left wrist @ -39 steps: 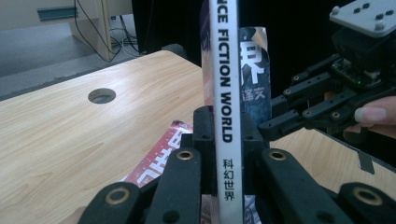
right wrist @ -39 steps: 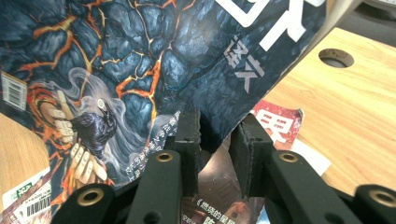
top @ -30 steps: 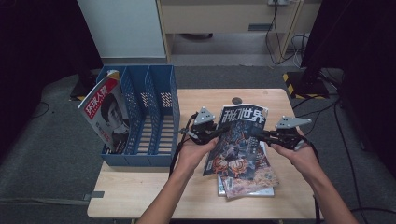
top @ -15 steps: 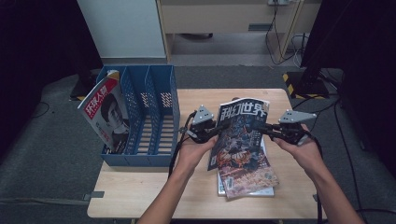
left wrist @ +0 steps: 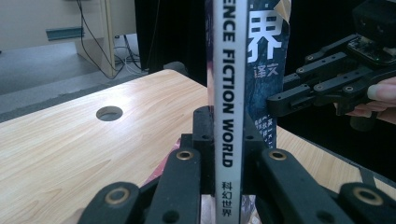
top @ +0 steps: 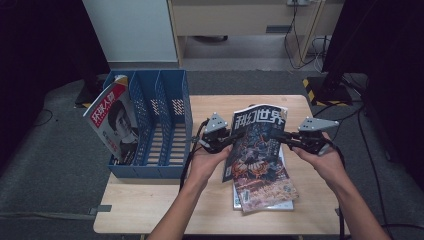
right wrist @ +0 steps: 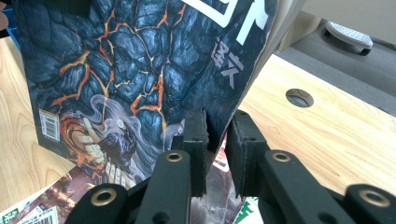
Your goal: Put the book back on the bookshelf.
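A dark science-fiction magazine [top: 257, 140] stands nearly upright above the table's middle, held from both sides. My left gripper [top: 231, 141] is shut on its white spine [left wrist: 229, 93], with the jaws pressed against both sides. My right gripper [top: 278, 136] grips the opposite open edge, and the lava-patterned back cover [right wrist: 130, 70] runs down between its jaws [right wrist: 217, 140]. The left gripper view shows the right gripper [left wrist: 280, 98] beyond the cover. Under the held magazine, a small stack of other magazines [top: 265, 192] lies flat on the wooden table [top: 210, 105].
A blue three-slot file rack [top: 170, 100] stands at the table's left side, with a red-titled magazine [top: 112, 125] leaning in its leftmost slot. A round cable hole [left wrist: 109, 113] sits near the table's far edge. Cables and a cabinet lie on the floor beyond.
Both grippers have lifted the dark magazine off the stack and tipped it from slanted to nearly upright. Both hands rose slightly with it.
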`<state>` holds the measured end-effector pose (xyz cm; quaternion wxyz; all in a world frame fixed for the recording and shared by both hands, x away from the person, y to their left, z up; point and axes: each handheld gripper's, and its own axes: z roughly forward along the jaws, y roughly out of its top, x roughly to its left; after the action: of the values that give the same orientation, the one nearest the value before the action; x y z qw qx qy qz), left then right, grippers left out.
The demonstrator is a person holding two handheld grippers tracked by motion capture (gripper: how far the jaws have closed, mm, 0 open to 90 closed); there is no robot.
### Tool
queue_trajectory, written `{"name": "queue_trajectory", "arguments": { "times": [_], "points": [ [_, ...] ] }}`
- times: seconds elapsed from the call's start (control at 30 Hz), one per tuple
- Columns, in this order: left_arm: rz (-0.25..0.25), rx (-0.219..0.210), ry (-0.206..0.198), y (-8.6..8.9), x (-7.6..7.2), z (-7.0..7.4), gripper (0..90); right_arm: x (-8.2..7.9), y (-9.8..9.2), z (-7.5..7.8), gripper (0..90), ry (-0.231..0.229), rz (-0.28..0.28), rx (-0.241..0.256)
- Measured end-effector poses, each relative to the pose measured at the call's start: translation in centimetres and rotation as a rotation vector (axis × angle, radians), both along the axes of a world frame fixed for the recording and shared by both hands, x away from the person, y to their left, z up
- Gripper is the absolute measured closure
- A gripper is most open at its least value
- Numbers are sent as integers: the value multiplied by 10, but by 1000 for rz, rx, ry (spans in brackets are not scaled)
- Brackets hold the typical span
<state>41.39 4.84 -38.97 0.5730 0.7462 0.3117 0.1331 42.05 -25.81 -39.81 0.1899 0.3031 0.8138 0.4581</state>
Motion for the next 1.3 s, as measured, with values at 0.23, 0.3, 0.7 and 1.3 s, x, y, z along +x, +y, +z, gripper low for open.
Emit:
{"name": "queue_trajectory", "arguments": {
  "times": [0.23, 0.3, 0.7, 1.3],
  "points": [
    [0, -1, 1, 0, 1, 0, 823, 0, 0, 1, 783, -2, -2, -7],
    [1, -2, 3, -1, 3, 0, 823, 1, 0, 2, 783, -5, -8, -11],
    [-28, 10, -116, -13, 16, 7, 822, 11, -4, 20, 796, -41, -66, -61],
    [-49, -65, -155, 11, 4, -13, 805, -10, 8, 27, 814, -69, 13, -147]
  ]
}}
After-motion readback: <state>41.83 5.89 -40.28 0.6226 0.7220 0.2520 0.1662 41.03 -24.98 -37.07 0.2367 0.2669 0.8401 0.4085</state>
